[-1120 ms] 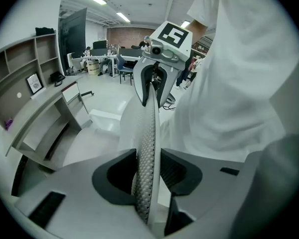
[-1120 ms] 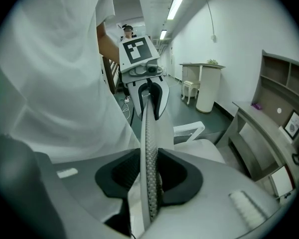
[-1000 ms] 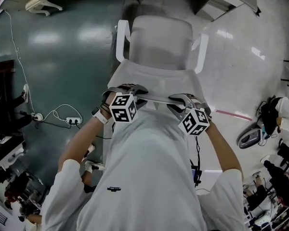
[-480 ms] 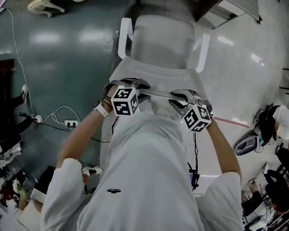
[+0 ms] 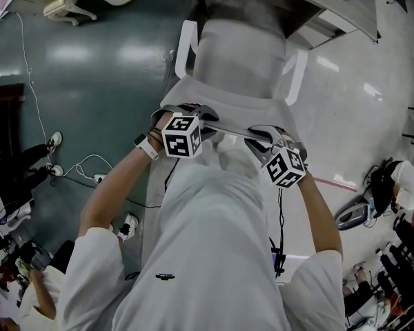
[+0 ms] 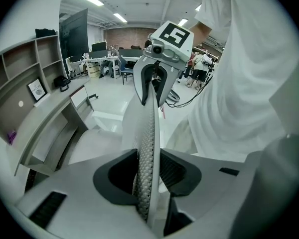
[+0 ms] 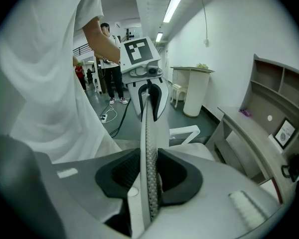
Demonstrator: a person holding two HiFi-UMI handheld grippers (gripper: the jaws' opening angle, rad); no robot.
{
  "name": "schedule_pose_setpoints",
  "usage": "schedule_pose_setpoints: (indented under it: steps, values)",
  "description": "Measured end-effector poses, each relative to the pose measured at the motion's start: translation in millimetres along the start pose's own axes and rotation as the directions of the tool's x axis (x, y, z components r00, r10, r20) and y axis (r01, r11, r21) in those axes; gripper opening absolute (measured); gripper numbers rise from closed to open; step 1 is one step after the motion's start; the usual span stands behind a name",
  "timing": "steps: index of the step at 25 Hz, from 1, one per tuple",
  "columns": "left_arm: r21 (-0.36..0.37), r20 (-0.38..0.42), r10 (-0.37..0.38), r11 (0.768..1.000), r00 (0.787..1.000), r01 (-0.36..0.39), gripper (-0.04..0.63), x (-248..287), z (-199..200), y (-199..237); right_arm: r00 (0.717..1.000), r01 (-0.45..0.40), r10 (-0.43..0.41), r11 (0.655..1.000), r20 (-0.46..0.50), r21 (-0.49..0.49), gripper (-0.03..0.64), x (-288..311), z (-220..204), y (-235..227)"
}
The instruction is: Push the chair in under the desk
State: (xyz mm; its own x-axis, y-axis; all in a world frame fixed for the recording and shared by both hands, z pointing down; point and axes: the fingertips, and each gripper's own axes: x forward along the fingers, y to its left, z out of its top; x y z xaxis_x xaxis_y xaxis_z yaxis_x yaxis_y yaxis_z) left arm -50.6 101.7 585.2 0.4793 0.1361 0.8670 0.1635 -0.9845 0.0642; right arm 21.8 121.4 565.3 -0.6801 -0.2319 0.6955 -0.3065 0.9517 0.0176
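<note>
White chair (image 5: 238, 54) beyond outstretched forearms (image 5: 112, 190)

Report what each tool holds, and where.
The left tool, jaws closing, and right tool both clamp the top backrest edge of the white mesh-backed chair, one near each end.

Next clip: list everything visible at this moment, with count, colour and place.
chair: one, white, seat front at the desk's edge
desk: one, grey, ahead of the chair
shelf unit: one, grey, rising behind the desk top
power strip: one, white, dark floor at left
bystander: one, white top, right edge
left gripper: one, grey, jaws closing on the chair's backrest edge
right gripper: one, grey, clamped on the same edge
</note>
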Motion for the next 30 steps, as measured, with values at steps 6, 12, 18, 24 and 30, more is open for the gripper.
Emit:
schedule_pose_setpoints:
  steps: [6,12,18,24,30]
  values:
    - [0.015,0.003,0.011,1.0,1.0,-0.011,0.115,0,4,20,1.0,0.023,-0.023,0.999,0.002,-0.024,0.114,-1,0,-20]
    - [0.029,-0.007,0.038,0.999,0.999,-0.038,0.107,3,11,55,0.998,0.056,-0.056,0.997,0.005,-0.058,0.114,-2,-3,-57]
    - [0.031,-0.009,0.069,0.997,0.998,-0.069,0.107,5,17,100,0.997,0.078,-0.078,0.994,0.007,-0.081,0.114,-1,-4,-103]
    - [0.048,-0.009,0.103,0.994,0.995,-0.102,0.1,2,20,140,0.994,0.111,-0.111,0.987,0.01,-0.116,0.114,3,1,-144]
    - [0.062,-0.012,0.123,0.991,0.992,-0.122,0.1,1,20,166,0.993,0.115,-0.115,0.987,0.007,-0.114,0.114,7,2,-169]
